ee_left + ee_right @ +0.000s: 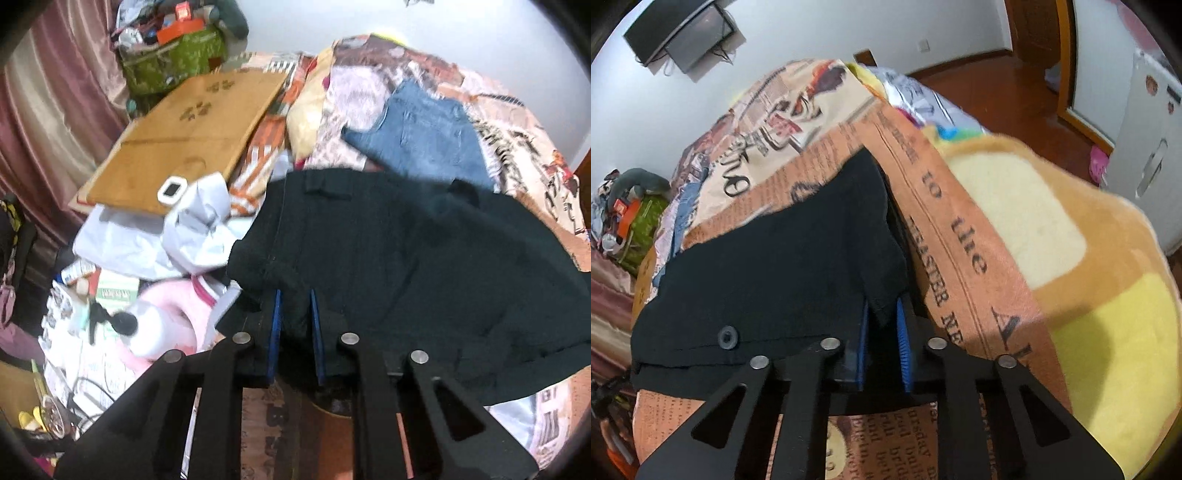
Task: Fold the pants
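Black pants (388,266) lie spread across a bed with a newspaper-print cover (535,173). My left gripper (295,299) is shut on a bunched edge of the pants near their left side, the cloth pinched between the blue pads. In the right wrist view the same black pants (768,266) show a waistband with a dark button (727,338). My right gripper (882,310) is shut on a corner of the pants' edge, lifted slightly off the orange printed cover (945,236).
Folded blue jeans (424,136) lie behind the black pants. A cardboard box (184,136), a white garment (199,225), a pink plush (173,314) and clutter crowd the left. A tan and yellow blanket (1089,277) lies at the right of the bed.
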{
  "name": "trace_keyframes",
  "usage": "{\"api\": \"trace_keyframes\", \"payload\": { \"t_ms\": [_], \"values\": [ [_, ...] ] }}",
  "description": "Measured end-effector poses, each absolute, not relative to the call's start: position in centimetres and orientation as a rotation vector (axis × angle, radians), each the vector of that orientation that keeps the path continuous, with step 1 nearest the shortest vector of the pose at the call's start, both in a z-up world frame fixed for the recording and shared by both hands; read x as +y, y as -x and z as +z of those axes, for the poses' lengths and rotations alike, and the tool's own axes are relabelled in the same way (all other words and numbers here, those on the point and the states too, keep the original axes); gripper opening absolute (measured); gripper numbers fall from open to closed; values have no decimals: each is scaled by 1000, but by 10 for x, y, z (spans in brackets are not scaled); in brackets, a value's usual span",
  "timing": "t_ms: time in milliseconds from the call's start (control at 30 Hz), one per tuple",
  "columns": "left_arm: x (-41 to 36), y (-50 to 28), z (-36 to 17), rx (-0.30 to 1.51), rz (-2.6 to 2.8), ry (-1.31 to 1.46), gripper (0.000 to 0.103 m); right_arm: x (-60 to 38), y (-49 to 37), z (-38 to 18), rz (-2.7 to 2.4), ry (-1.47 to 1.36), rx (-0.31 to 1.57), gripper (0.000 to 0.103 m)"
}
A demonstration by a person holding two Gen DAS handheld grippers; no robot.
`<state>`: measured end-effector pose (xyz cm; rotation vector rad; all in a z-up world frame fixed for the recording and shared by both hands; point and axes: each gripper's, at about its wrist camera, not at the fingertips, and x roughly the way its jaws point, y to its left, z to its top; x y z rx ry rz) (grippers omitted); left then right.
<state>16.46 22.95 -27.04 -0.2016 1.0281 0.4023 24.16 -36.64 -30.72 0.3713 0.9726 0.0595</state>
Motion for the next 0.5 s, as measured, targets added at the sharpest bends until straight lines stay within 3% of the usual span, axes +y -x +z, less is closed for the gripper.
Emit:
{"api": "trace_keyframes", "payload": {
  "t_ms": [300,500],
  "values": [
    [234,-163,-205,877,385,155,13,-357,-233,-243,131,-338,834,8],
    [241,-156,-213,903,394,185,13,-355,-222,-224,145,-330,805,8]
  ]
}}
